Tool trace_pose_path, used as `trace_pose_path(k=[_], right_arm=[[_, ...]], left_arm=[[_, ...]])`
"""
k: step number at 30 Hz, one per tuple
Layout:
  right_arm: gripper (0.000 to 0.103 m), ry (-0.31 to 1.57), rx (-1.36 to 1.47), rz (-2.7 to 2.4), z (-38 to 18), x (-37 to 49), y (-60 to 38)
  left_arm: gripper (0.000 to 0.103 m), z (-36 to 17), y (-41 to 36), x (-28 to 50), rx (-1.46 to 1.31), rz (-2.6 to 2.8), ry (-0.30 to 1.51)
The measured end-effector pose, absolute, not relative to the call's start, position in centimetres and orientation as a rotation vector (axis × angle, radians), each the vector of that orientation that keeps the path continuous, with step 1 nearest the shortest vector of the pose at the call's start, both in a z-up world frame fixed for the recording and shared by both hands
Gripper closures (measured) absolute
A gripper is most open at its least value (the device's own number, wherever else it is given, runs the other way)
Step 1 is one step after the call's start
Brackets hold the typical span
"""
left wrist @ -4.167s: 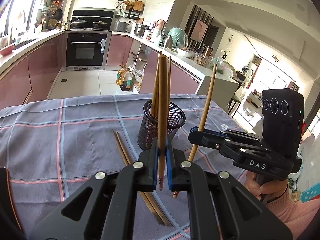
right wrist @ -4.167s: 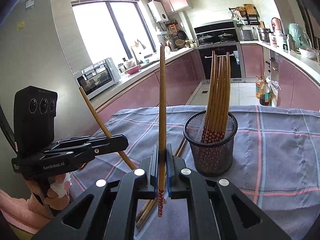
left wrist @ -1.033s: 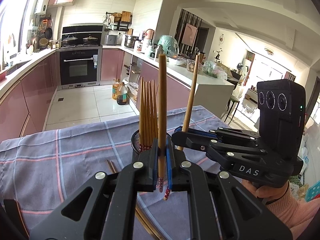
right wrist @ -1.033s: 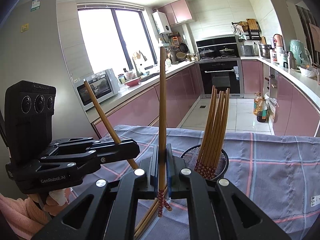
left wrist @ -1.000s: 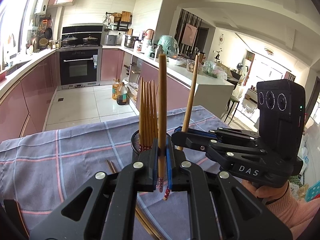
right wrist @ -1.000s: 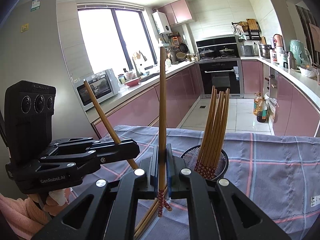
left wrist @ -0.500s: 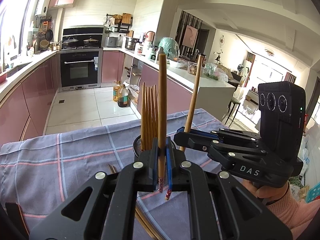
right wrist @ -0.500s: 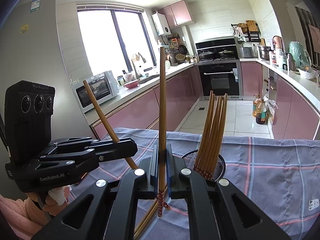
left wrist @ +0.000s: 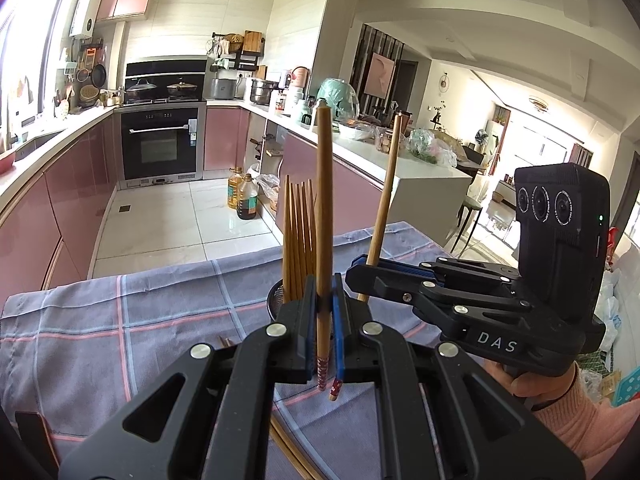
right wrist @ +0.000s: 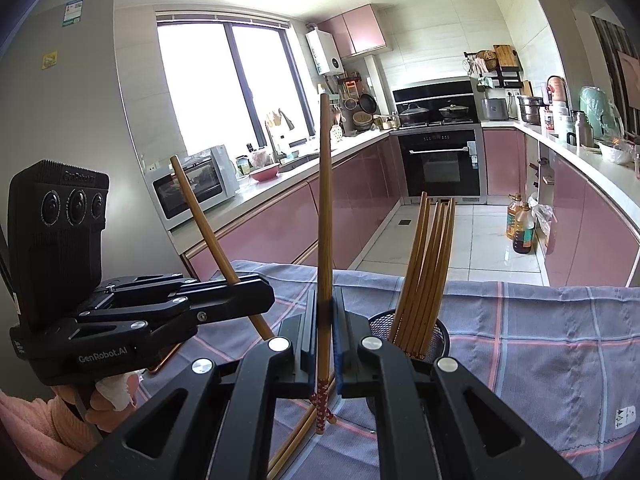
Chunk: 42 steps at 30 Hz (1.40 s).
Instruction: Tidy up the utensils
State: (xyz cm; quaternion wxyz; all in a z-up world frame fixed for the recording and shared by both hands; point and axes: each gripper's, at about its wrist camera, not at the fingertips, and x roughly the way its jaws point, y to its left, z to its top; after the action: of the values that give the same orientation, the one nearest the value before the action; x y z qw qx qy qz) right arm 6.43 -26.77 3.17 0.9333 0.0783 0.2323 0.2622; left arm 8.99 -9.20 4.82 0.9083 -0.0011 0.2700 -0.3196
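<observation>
My left gripper (left wrist: 324, 292) is shut on an upright wooden chopstick (left wrist: 323, 200), its patterned tip hanging below the jaws. Just behind it stands a black mesh holder (left wrist: 275, 300) with several chopsticks (left wrist: 298, 240) in it. To the right, my right gripper (left wrist: 355, 274) holds a second chopstick (left wrist: 386, 200), slightly tilted. In the right wrist view the right gripper (right wrist: 325, 312) is shut on its chopstick (right wrist: 325, 200). The holder (right wrist: 440, 332) sits just right of it, and the left gripper (right wrist: 267, 295) with its slanted chopstick (right wrist: 204, 224) is on the left.
A grey-blue plaid cloth (left wrist: 120, 320) covers the table. Loose chopsticks (left wrist: 288, 452) lie on it under the grippers, seen too as loose chopsticks (right wrist: 292, 440) in the right wrist view. The far table edge (right wrist: 520, 286) drops to the kitchen floor. A person's hand (left wrist: 516, 380) grips the right handle.
Since four seconds ago both grippers have drawn closer to the holder, each keeping its chopstick. Over the last second they have barely moved, and both grips are unchanged.
</observation>
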Motion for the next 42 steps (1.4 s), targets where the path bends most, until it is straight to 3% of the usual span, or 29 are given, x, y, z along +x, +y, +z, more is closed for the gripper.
trace_pose_path(k=[42], right_arm=[[0.097,0.412,0.167,0.518,5.0,7.2,-28.2]], left_arm=[[0.095,6.4,-8.8,9.0,-0.020,-0.651,0.490]])
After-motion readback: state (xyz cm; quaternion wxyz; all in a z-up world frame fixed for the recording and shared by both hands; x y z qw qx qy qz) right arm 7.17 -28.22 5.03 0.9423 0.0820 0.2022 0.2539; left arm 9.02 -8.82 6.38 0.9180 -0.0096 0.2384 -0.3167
